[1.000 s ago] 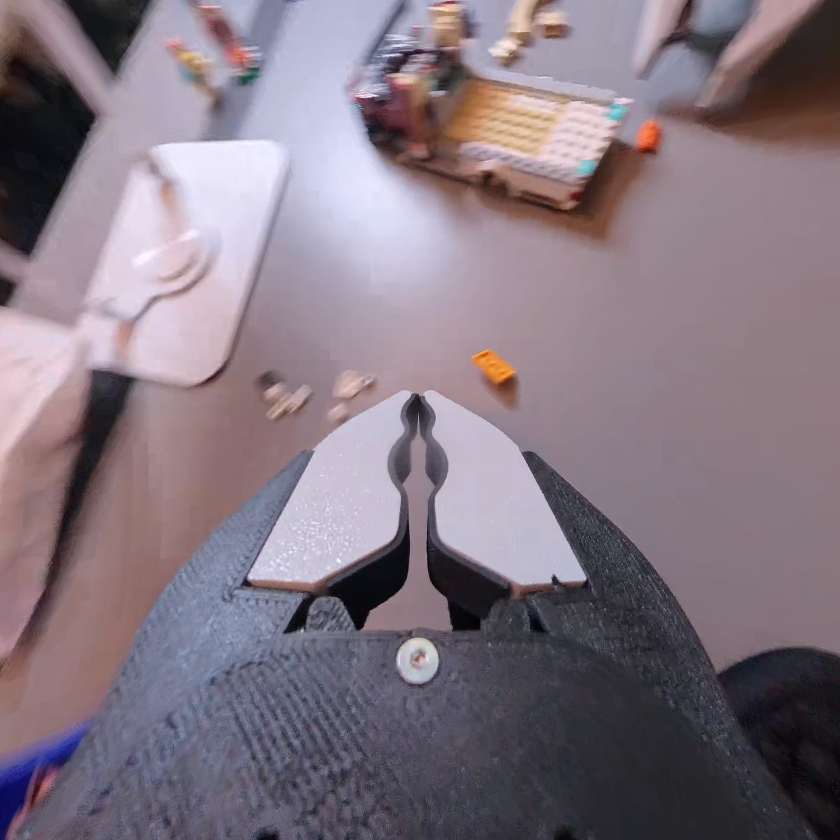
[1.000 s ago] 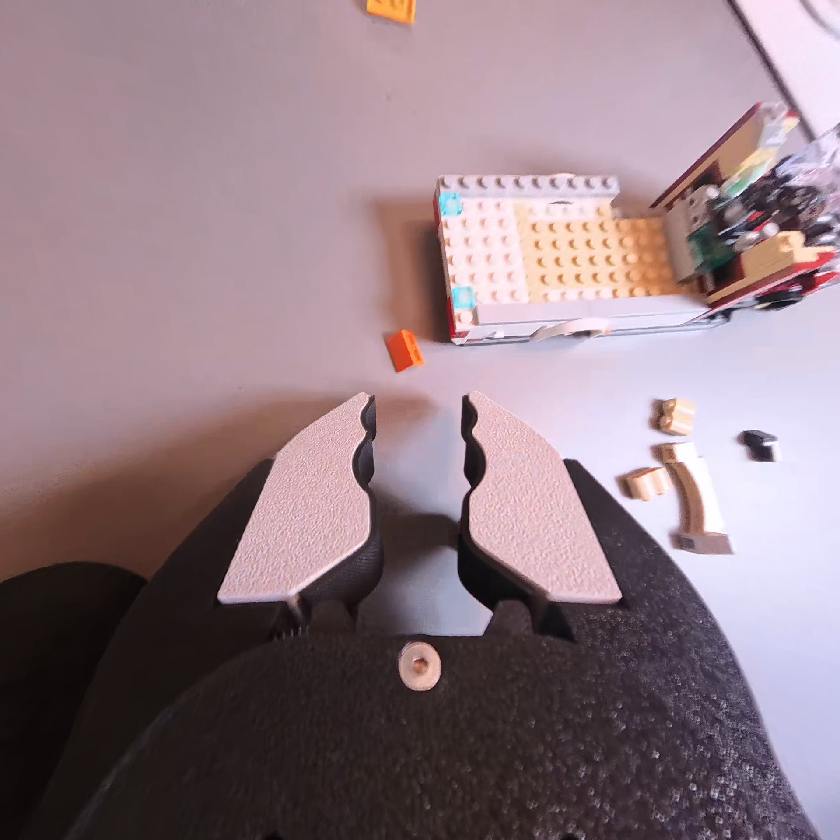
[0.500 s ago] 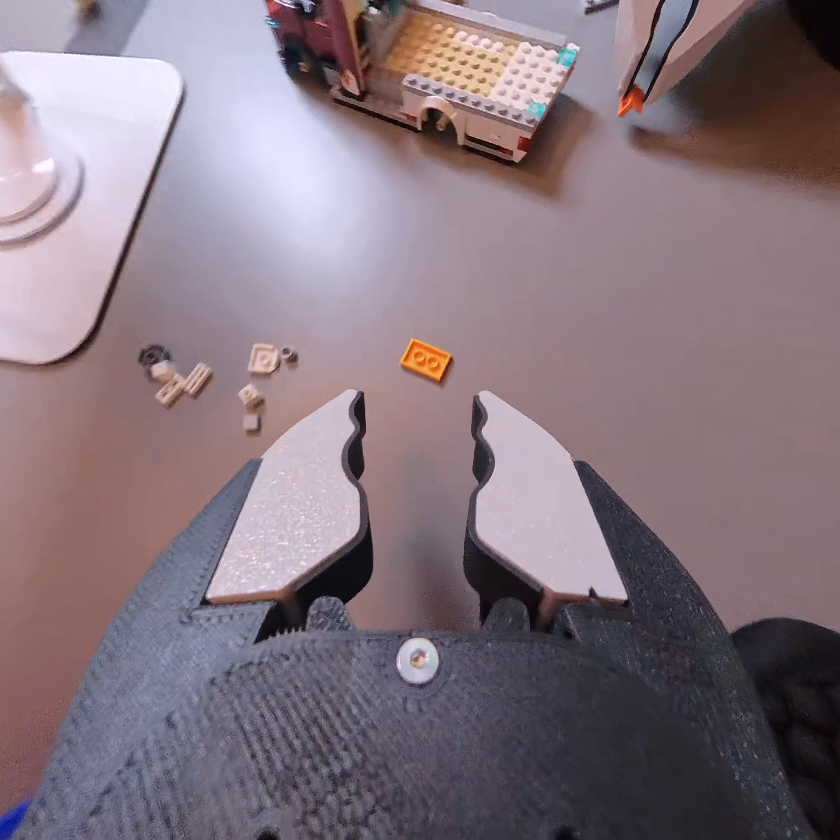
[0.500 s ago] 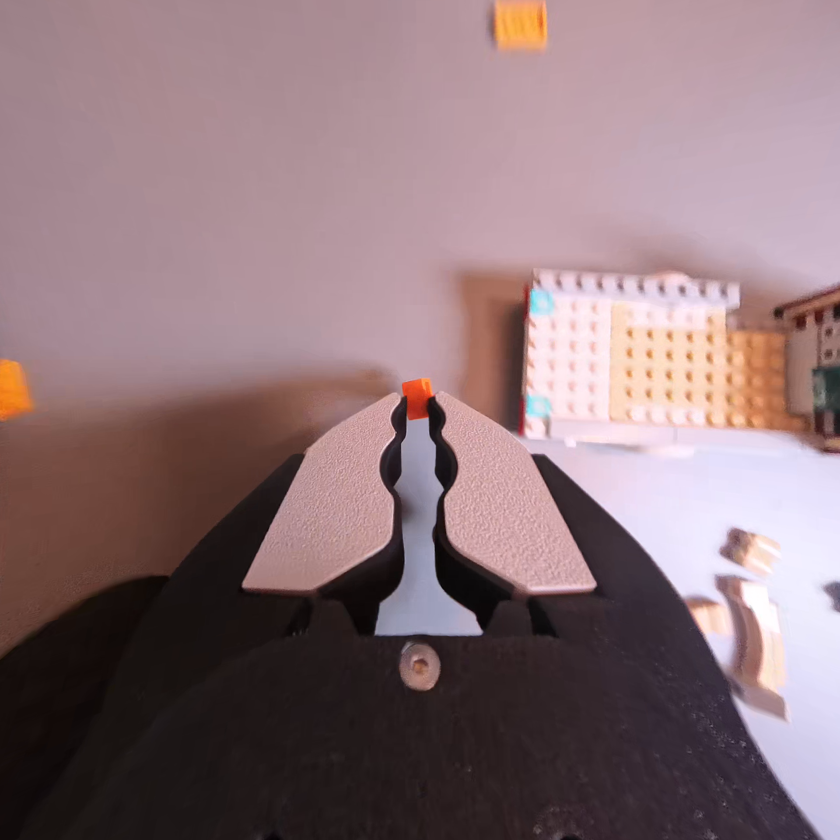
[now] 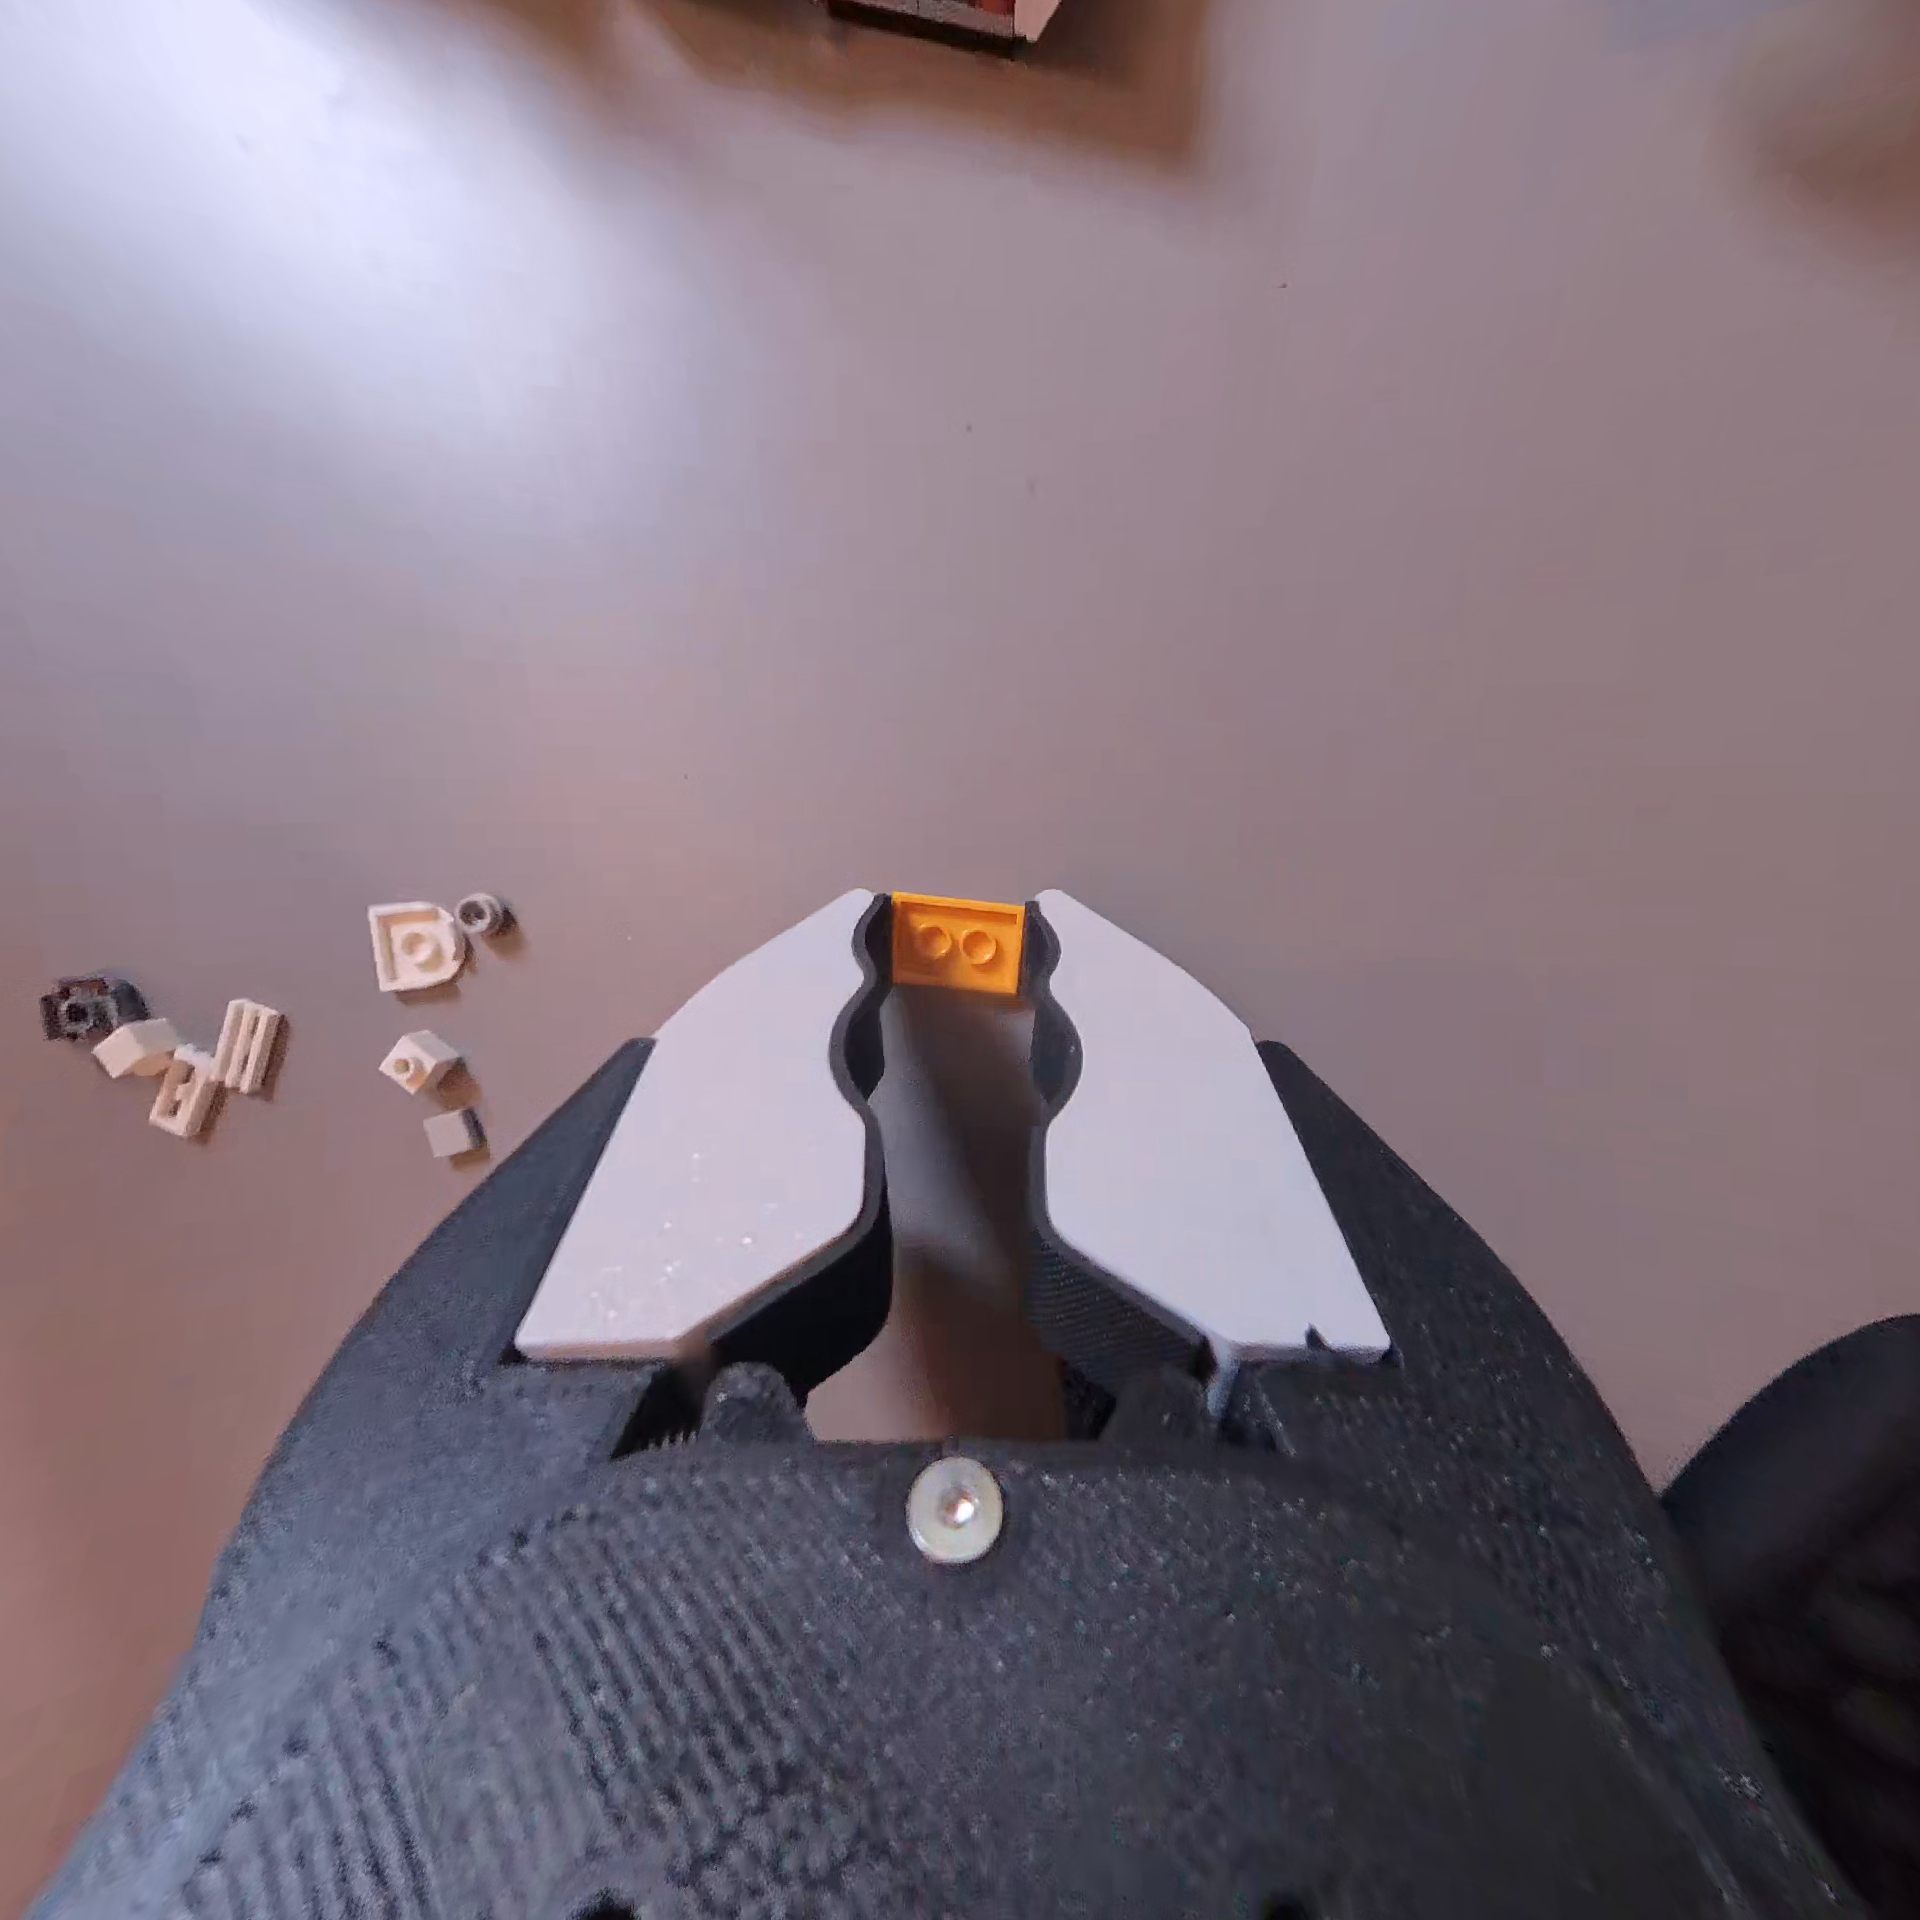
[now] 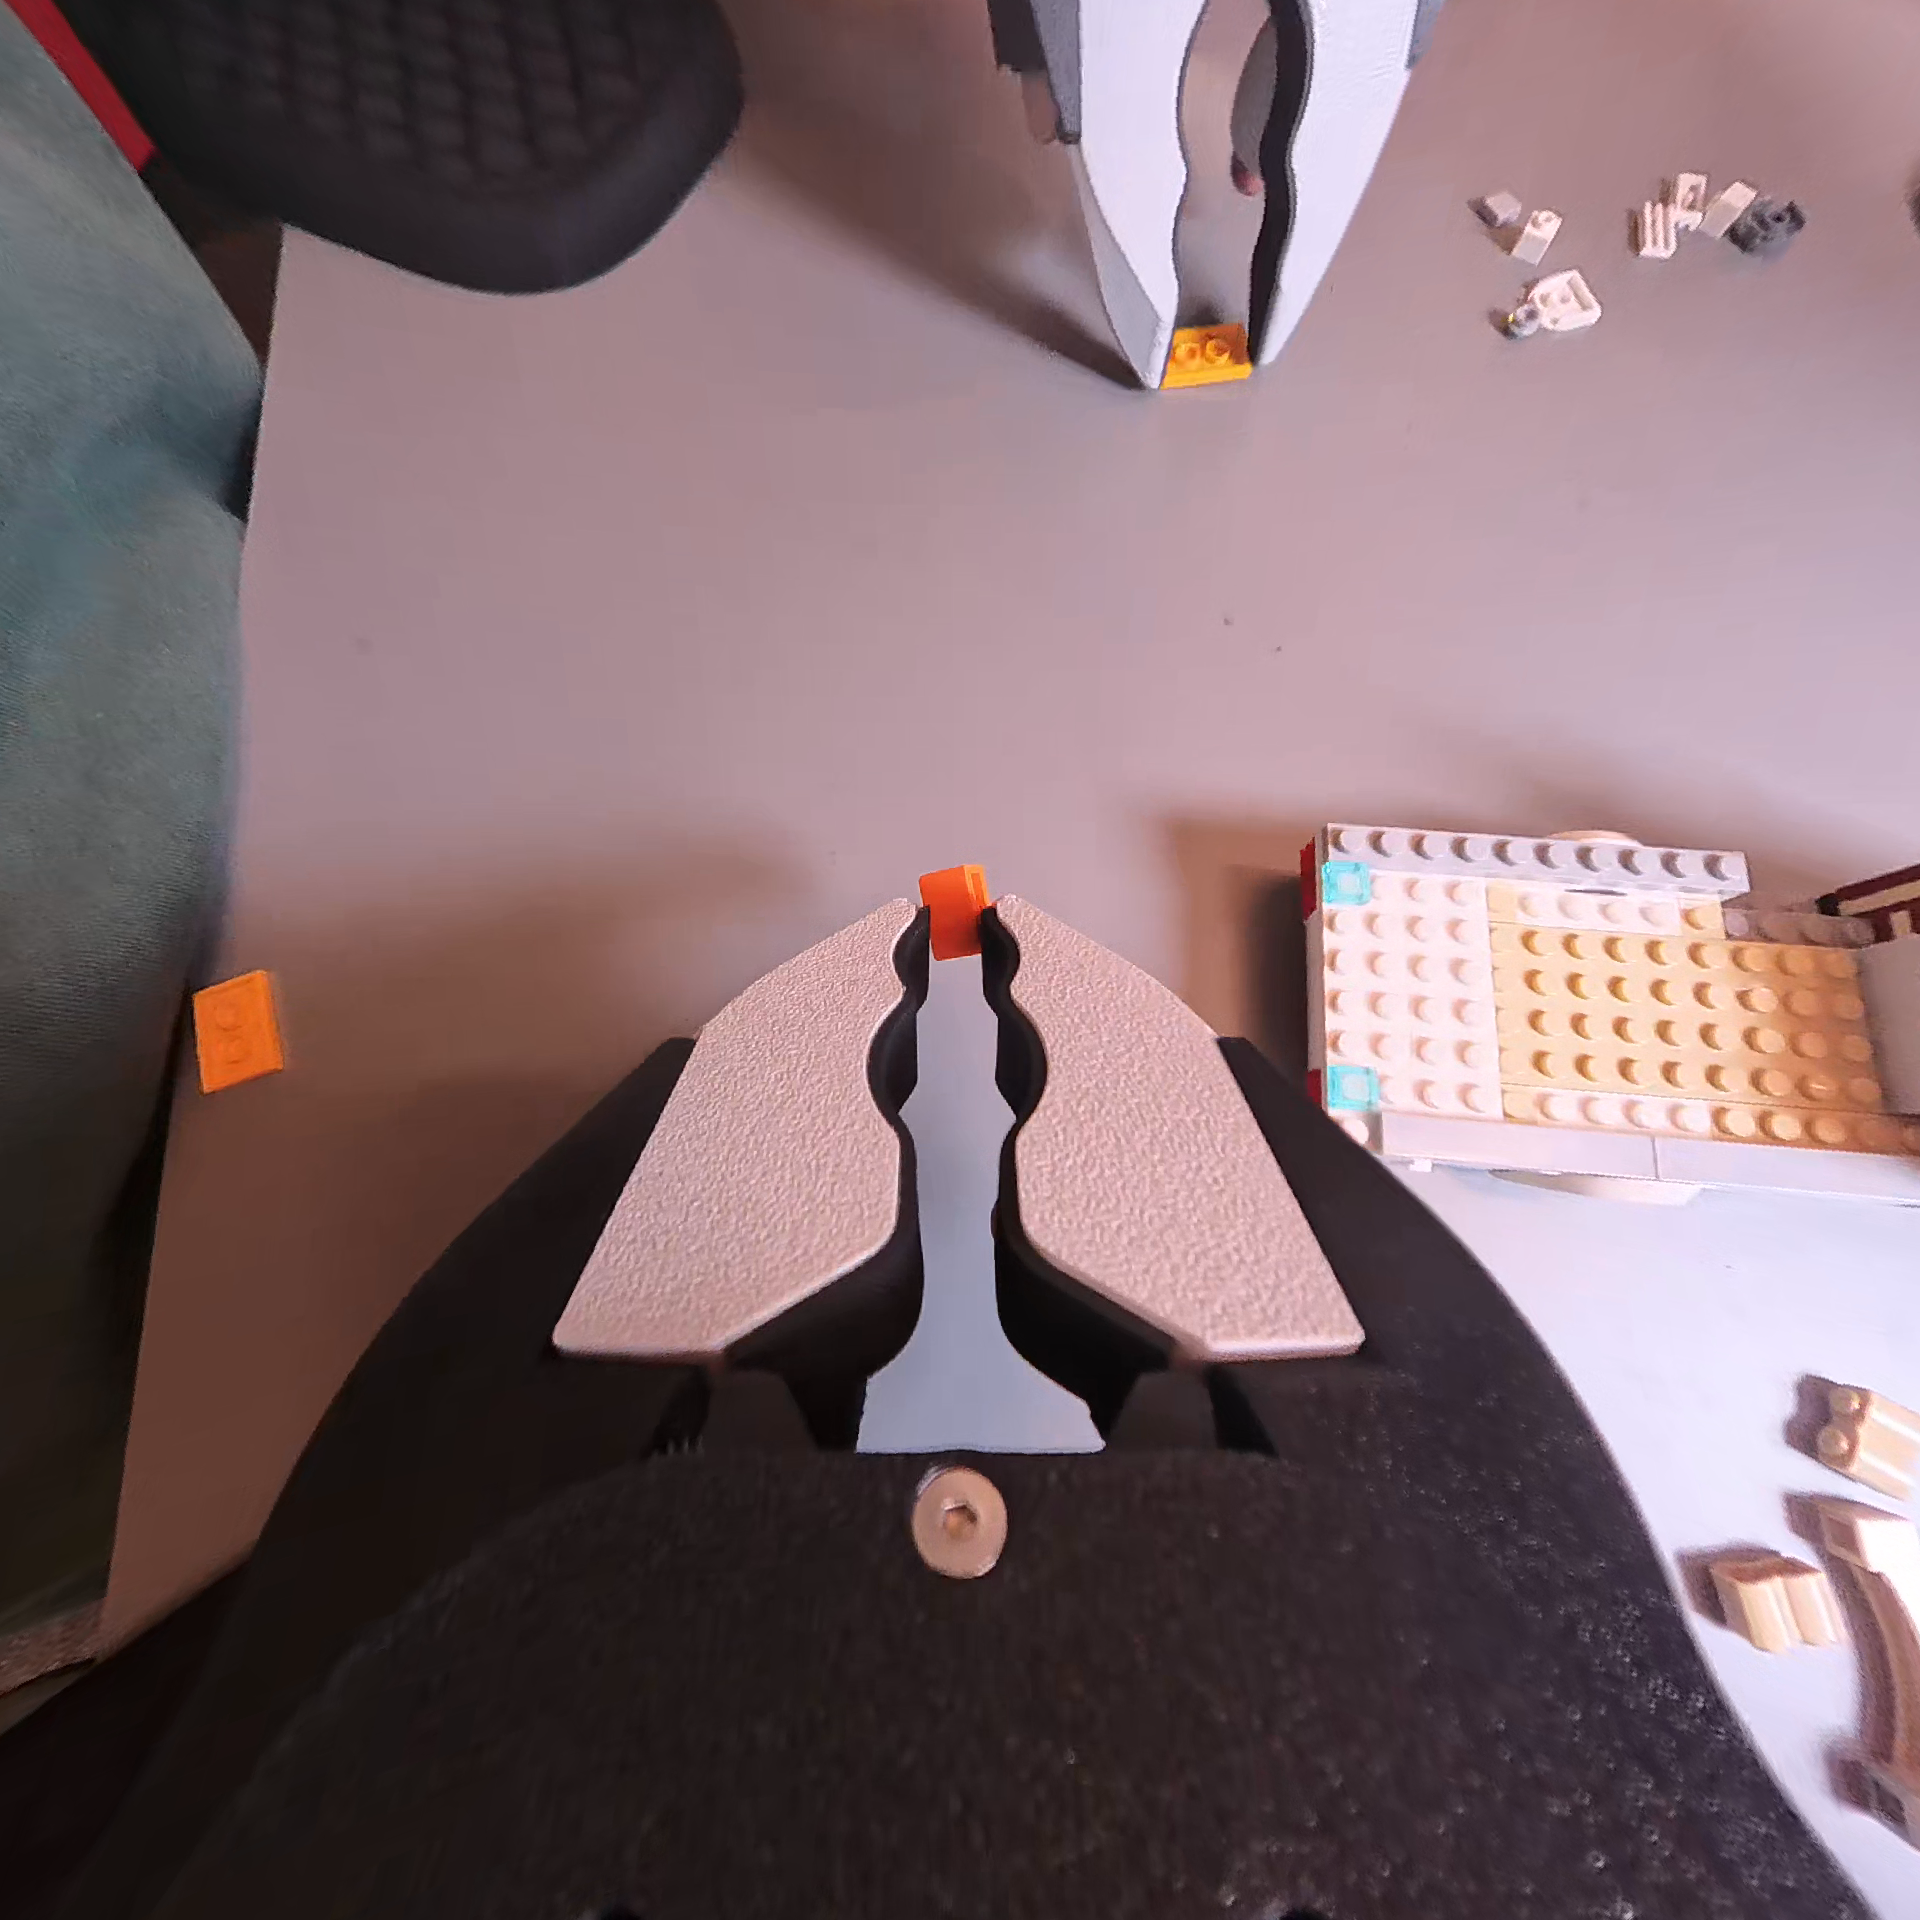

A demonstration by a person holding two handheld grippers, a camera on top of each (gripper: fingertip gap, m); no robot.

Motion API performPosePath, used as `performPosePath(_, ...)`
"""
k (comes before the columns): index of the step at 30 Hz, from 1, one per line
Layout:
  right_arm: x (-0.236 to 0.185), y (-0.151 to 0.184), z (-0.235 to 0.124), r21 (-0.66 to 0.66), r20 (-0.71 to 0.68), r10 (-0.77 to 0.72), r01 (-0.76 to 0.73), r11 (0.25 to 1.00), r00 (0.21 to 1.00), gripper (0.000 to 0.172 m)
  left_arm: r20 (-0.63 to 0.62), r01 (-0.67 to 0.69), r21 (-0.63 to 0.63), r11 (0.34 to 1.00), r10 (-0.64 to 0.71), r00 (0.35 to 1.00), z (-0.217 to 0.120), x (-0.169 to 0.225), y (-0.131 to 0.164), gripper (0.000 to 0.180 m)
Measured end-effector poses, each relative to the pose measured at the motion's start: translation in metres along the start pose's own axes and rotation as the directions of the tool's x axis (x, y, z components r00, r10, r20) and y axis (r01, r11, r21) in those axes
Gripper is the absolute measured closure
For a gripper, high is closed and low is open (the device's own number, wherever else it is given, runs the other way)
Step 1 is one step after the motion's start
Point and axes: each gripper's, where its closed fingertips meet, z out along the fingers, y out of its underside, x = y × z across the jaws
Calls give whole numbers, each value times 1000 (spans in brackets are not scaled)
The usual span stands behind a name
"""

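Gripping from both ends, the left gripper point(image 5: 961, 951) has its two grey fingertips closed against the short sides of a flat yellow-orange plastic building plate with two studs point(image 5: 958, 948). The plate lies level between the tips, low over the dull grey-brown tabletop point(image 5: 1351, 623). Whether it rests on the surface or is just clear of it cannot be told. To the left of this gripper lies a loose scatter of small cream and white plastic pieces point(image 5: 416, 945), with one dark grey piece point(image 5: 83, 1008) at its far left end. All of these lie apart from the fingers.

The right gripper point(image 6: 956, 920) is clenched on a small bright orange plastic brick piece point(image 6: 954, 914). It is pinched at the very tips and sticks out a little beyond them, above the table. At the far left of the right wrist view, a second flat yellow-orange two-stud plate point(image 6: 237, 1031) lies at the table's edge, next to a teal fabric surface point(image 6: 94, 727). To the right of the fingers, near but not touching, stands a brick-built structure with a white and tan studded floor point(image 6: 1558, 997). No loose piece can be seen on the part of the floor in view. Lower right, a few tan curved and blocky pieces point(image 6: 1849, 1444) lie loose on the table.
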Motion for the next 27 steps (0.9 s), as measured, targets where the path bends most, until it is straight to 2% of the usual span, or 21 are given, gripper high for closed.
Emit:
performPosePath(2, -1, -3, -1, 19, 3, -4, 4, 1000, 1000, 162, 47, 8, 20, 1000, -9, 999, -16, 1, 5, 156)
performPosePath(4, -1, -5, -3, 31, -1, -8, 8, 1000, 1000, 162, 140, 43, 87, 995, -55, 989, -56, -7, 7, 156)
performPosePath(5, 0, -6, -4, 40, -7, -8, 9, 999, 1000, 162, 233, 63, 97, 993, -84, 969, -83, -19, 15, 156)
performPosePath(7, 2, -10, -6, 68, -13, -4, 5, 998, 1000, 162, 431, 172, 91, 981, -195, 881, -143, -51, 48, 156)
performPosePath(9, 4, -17, -6, 103, -22, 2, 0, 995, 1000, 162, 615, 369, 32, 929, -309, 725, -190, -84, 110, 151)
performPosePath(10, 5, -20, -5, 117, -23, 3, -1, 993, 1000, 162, 664, 463, 3, 886, -348, 662, -202, -92, 139, 127)
performPosePath(11, 5, -23, -4, 128, -25, 4, 0, 992, 1000, 162, 668, 526, -21, 850, -379, 640, -203, -92, 157, 104)
performPosePath(14, 3, -26, -1, 125, -34, -10, 14, 992, 999, 162, 682, 522, -31, 852, -364, 634, -197, -90, 170, 99)
performPosePath(16, 1, -27, 2, 116, -38, -17, 22, 993, 999, 162, 693, 502, -9, 865, -356, 627, -195, -91, 168, 99)
performPosePath(18, 1, -30, 3, 124, -45, -15, 20, 992, 999, 162, 676, 454, 54, 889, -368, 639, -190, -88, 150, 103)
performPosePath(19, 1, -33, 4, 140, -52, -12, 19, 990, 999, 162, 641, 397, 110, 911, -370, 673, -183, -82, 130, 108)
performPosePath(21, 3, -44, 4, 196, -67, 3, 10, 981, 998, 162, 458, 246, 279, 928, -354, 815, -156, -49, 64, 128)
performPosePath(23, 6, -59, 5, 266, -89, 17, 7, 964, 996, 162, 194, 145, 507, 849, -277, 941, -128, 5, -14, 141)
performPosePath(24, 6, -67, 6, 302, -106, 11, 21, 953, 994, 162, 56, 162, 601, 783, -244, 968, -117, 31, -46, 145)
performPosePath(25, 5, -74, 7, 328, -125, -6, 47, 944, 992, 162, -74, 223, 658, 720, -233, 970, -106, 51, -70, 147)
performPosePath(27, 2, -85, 8, 344, -187, -66, 128, 930, 980, 162, -299, 394, 666, 633, -257, 919, -84, 75, -100, 147)
